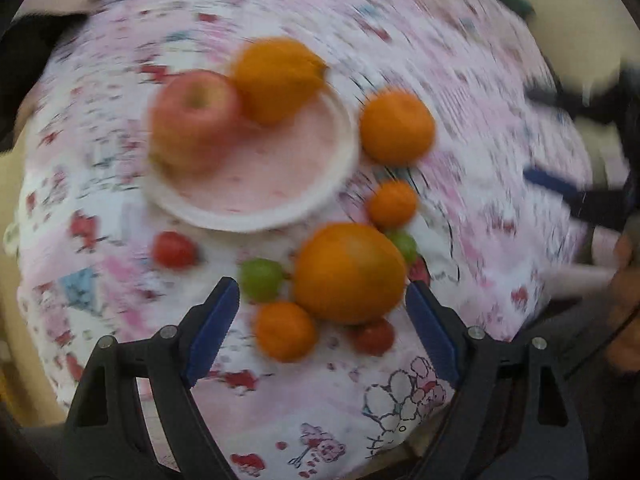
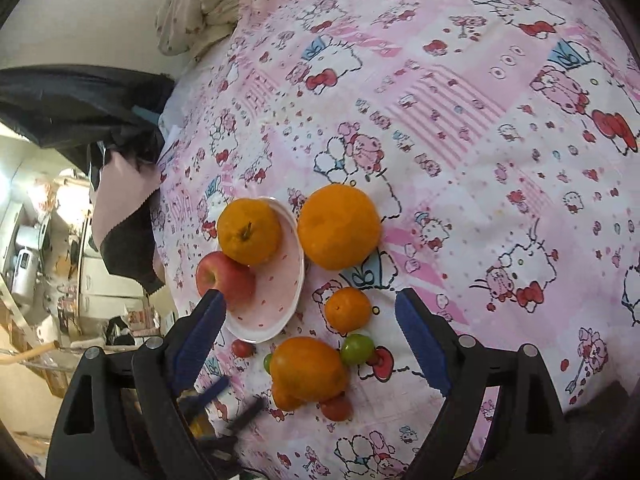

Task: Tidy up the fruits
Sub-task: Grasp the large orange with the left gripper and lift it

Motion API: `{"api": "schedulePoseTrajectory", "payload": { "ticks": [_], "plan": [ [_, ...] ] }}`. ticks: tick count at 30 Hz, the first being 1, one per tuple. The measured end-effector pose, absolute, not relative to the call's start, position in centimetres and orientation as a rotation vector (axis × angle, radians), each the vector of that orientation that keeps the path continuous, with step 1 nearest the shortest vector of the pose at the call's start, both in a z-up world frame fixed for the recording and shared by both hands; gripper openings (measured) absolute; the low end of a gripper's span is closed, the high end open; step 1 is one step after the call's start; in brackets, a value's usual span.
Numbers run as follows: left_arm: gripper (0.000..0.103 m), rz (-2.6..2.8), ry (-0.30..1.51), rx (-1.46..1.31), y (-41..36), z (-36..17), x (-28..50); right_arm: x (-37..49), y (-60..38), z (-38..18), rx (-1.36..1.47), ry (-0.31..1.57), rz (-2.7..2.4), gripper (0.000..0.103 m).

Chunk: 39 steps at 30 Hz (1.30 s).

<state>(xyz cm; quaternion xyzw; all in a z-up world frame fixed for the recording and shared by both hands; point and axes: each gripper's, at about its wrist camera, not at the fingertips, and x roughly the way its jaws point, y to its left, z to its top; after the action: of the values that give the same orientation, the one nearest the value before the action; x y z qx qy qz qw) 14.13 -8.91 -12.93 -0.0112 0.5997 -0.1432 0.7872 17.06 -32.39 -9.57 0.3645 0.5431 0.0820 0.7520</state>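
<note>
The left tongs (image 1: 320,320) hang released over the fruit, nothing pressed between their blue pads (image 1: 216,328); the big orange (image 1: 349,272) lies just ahead between the tips. The right tongs (image 2: 310,340) are also spread wide and empty, looking down on the same heap.

The surface is a bed under a pink cartoon-print sheet (image 2: 480,120), so it probably gives under pressure and round fruit may roll.

The big orange looks the heaviest piece, firm and slightly waxy; I would take it across its widest middle. Touching it are a small mandarin (image 1: 285,330), two green grapes (image 1: 262,279) and small red tomatoes (image 1: 372,336), all soft-skinned, light and easily squashed, so a gentle squeeze at their sides suits them.

Further out, the pink plate (image 1: 320,208) already carries an apple (image 1: 194,120) and an orange (image 1: 276,78); another orange (image 1: 397,126) sits just beside its rim.
</note>
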Motion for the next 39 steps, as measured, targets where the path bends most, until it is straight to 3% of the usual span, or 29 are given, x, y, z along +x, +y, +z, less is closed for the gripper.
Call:
{"api": "schedulePoseTrajectory", "payload": {
  "ticks": [9,21,27,39],
  "plan": [
    [0.085,-0.275,1.38,0.249,-15.1,-17.0,15.0,17.4,-32.6,-9.7,0.825,1.188,0.207,0.089],
    [0.08,-0.248,1.398,0.332,-16.6,-18.3,15.9,17.8,-31.8,-9.4,0.837,1.188,0.235,0.089],
    [0.079,-0.295,1.373,0.242,-15.6,-15.4,14.9,18.0,-31.6,-9.5,0.835,1.187,0.242,0.089],
    [0.079,-0.288,1.159,0.162,-9.9,-5.2,14.9,18.4,-30.9,-10.0,0.798,1.207,0.215,0.089]
  ]
}}
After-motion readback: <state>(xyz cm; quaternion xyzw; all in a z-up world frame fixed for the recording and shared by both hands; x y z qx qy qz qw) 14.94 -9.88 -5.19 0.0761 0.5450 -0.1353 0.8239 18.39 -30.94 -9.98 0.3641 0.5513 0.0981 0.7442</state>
